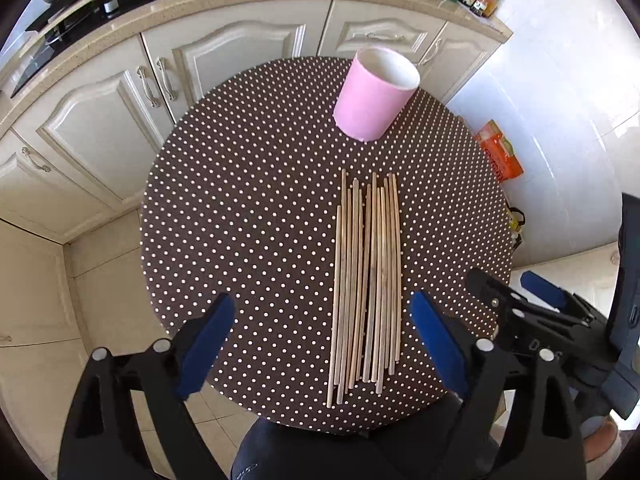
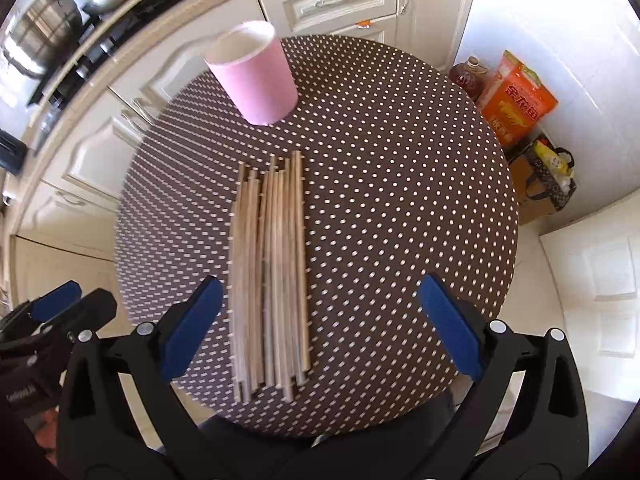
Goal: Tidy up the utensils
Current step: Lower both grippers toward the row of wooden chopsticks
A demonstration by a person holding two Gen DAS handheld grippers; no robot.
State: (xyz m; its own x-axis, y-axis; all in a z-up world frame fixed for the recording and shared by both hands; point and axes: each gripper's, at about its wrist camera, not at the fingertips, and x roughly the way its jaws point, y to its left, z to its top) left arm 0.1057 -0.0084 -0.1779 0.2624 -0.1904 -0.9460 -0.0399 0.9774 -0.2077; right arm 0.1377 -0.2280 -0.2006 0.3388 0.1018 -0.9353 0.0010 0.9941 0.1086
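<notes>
Both wide-open grippers (image 1: 322, 340) (image 2: 320, 328) hover above the chopsticks (image 1: 366, 280), touching none.

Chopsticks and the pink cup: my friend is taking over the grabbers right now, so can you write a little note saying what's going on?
Left gripper: open, holding nothing, above the near ends of the chopsticks.
Right gripper: open, holding nothing, beside it.
Chopsticks: all lying side by side on the dotted table.
Pink cup: upright behind them, nothing seen inside.
Done: nothing yet.
Left: pick up the chopsticks and stand them in the cup.
</notes>
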